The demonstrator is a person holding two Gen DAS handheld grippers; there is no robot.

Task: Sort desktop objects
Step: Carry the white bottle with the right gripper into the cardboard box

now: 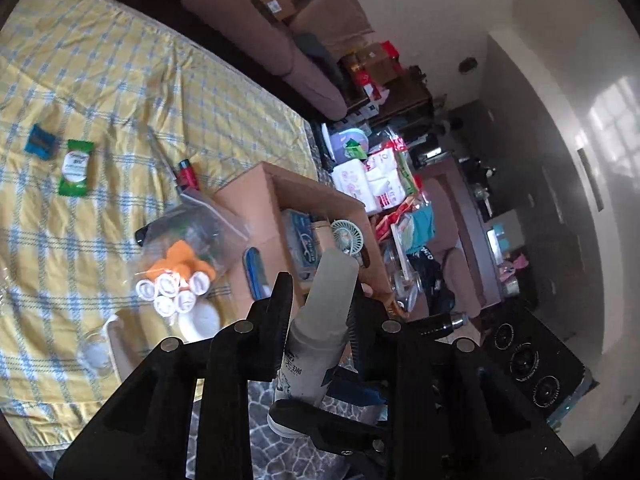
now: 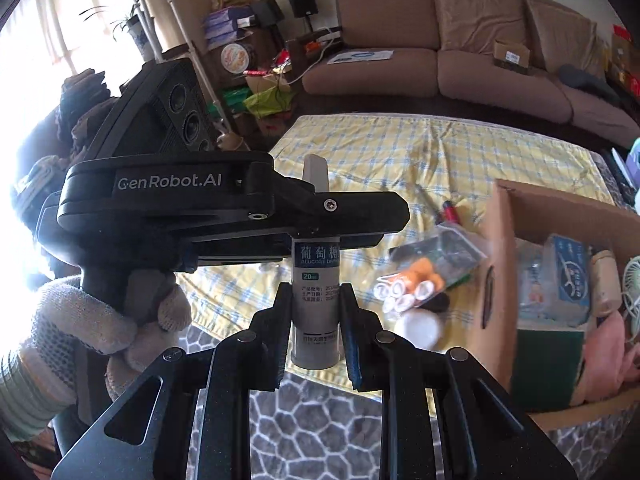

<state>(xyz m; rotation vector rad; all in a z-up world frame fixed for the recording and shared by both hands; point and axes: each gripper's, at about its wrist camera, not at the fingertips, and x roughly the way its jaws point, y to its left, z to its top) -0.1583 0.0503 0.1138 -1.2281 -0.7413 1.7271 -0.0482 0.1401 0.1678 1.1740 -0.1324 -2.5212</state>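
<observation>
A grey glucose tube (image 1: 320, 320) stands upright in mid-air in front of the table. My left gripper (image 1: 320, 300) is shut on its upper part; the same gripper (image 2: 312, 216) shows from the side in the right wrist view. My right gripper (image 2: 315, 300) has its jaws around the tube's lower part (image 2: 316, 300); small gaps show on both sides, so it looks open or just touching. A cardboard box (image 1: 256, 204), also in the right view (image 2: 500, 280), holds a small fan (image 1: 348, 238) and packets.
On the yellow checked cloth (image 1: 120, 80) lie a green wipes pack (image 1: 76, 168), a blue packet (image 1: 40, 142), a red lighter (image 1: 186, 172), a clear bag (image 1: 192, 236) with white rolls (image 2: 400, 292), and a white lid (image 2: 420, 326). A brown sofa (image 2: 460, 60) stands behind.
</observation>
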